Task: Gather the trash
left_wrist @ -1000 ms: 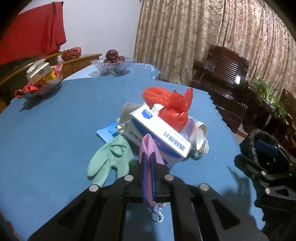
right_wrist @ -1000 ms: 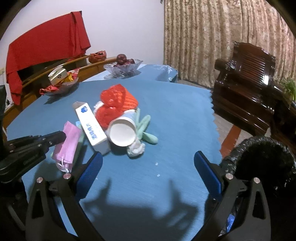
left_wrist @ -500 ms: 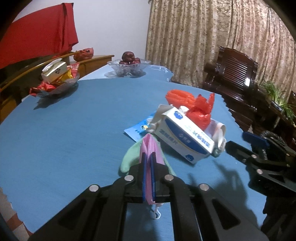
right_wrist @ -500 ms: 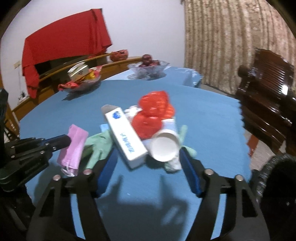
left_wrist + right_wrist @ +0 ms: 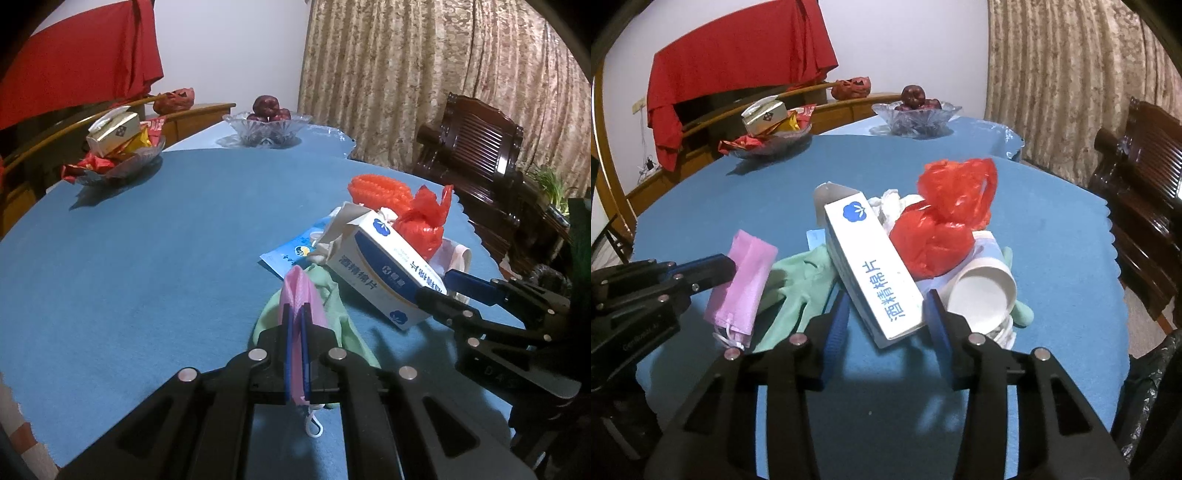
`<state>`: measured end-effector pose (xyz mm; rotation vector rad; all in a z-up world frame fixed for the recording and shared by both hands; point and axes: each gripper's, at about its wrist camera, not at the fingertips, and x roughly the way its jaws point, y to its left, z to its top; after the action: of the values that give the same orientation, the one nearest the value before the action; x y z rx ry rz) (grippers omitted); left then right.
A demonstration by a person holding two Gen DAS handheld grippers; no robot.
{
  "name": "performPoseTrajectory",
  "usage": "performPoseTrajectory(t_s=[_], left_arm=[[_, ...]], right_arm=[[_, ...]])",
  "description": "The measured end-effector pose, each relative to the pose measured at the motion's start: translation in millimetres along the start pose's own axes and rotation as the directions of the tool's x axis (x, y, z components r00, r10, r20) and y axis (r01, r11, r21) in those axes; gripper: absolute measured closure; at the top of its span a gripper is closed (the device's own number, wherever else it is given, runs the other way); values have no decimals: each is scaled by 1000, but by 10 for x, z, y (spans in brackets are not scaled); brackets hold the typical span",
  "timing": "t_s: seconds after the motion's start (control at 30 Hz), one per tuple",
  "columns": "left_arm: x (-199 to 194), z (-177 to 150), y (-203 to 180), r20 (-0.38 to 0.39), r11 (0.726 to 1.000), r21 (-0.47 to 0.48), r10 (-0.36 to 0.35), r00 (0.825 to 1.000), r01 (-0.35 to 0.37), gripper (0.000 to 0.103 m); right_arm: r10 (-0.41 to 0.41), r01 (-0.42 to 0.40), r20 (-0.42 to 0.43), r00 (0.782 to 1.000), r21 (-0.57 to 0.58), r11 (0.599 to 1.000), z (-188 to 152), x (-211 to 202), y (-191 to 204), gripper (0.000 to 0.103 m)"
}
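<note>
On the blue table (image 5: 1052,229), edged by curtains (image 5: 424,74), our left gripper (image 5: 295,321) pinches a pink mask (image 5: 742,280) while our right gripper (image 5: 886,314) spreads around the white box (image 5: 871,273).

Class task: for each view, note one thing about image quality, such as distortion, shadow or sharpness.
Left wrist view: fisheye bends the table edge, corners are black, and the curtain looks soft. Right wrist view: the same dark vignette, with hard shadows on the cloth under the right hand-held gripper.
</note>
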<state>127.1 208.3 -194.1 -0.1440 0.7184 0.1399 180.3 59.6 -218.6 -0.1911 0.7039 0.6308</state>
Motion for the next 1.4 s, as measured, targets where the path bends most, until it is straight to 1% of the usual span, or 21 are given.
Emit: performPoseTrajectory(t_s=[0.07, 0.1, 0.13, 0.2, 0.23, 0.3, 0.37, 0.5, 0.57, 0.63, 0.67, 0.77, 0.9, 0.93, 1.0, 1.07, 1.17, 1.4], left_arm=[[8, -5, 2, -1, 1000, 1, 4, 1000, -4, 99], [4, -7, 8, 0, 1000, 0, 4, 1000, -4, 99], [1, -15, 21, 0, 1000, -1, 6, 1000, -6, 99], [-3, -27, 35, -1, 1000, -5, 8, 1000, -8, 99], [-1, -32, 41, -3, 1000, -7, 10, 1000, -10, 99], [-4, -42, 55, -3, 1000, -10, 11, 1000, -11, 99], [1, -44, 69, -4, 1000, -12, 11, 1000, -11, 99], [22, -40, 77, -3, 1000, -12, 13, 1000, -13, 99], [27, -36, 79, -3, 1000, -11, 15, 1000, -15, 99], [26, -33, 77, -1, 1000, -11, 19, 1000, -19, 99], [23, -30, 83, 1, 1000, -11, 20, 1000, -20, 99], [17, -29, 82, 3, 1000, -10, 26, 1000, -26, 99], [26, -39, 95, -4, 1000, -14, 28, 1000, -28, 99], [27, -41, 98, -5, 999, -14, 28, 1000, -29, 99], [28, -42, 100, -8, 999, -17, 28, 1000, -28, 99], [26, -38, 104, -6, 999, -17, 28, 1000, -28, 99], [5, -26, 97, 0, 1000, -14, 28, 1000, -28, 99], [-169, 31, 2, 27, 1000, -5, 6, 1000, -6, 99]], right_arm=[[12, -12, -6, 1000, 3, 1000, 1, -18, 8, 67], [32, -32, -9, 999, 7, 999, 11, -30, 21, 68], [52, -52, -11, 999, 13, 999, 23, -41, 35, 68], [49, -49, -5, 999, 7, 999, 46, -42, 62, 68], [33, -33, 4, 999, -4, 999, 57, -38, 75, 67], [23, -23, 7, 1000, -15, 1000, 79, -17, 66, 57], [16, -16, 9, 1000, -16, 1000, 103, 17, 45, 53], [16, -16, 1, 1000, -29, 999, 112, 111, -6, 53], [20, -20, -2, 1000, -53, 998, 116, 152, 28, 53], [38, -39, -16, 999, -64, 997, 121, 150, 62, 56], [54, -55, -22, 998, -55, 997, 121, 141, 70, 61], [89, -90, -40, 995, -26, 996, 105, 120, 95, 62], [33, -37, -55, 998, -71, 997, 76, 200, 168, 60], [32, -36, -61, 998, -65, 997, 71, 241, 159, 60], [32, -36, -75, 997, -51, 998, 60, 287, 126, 62], [34, -38, -73, 997, -50, 998, 70, 274, 106, 67], [68, -69, -54, 996, -25, 997, 104, 162, 90, 73], [117, -118, 10, 993, 62, 991, 175, -214, 0, 74]])
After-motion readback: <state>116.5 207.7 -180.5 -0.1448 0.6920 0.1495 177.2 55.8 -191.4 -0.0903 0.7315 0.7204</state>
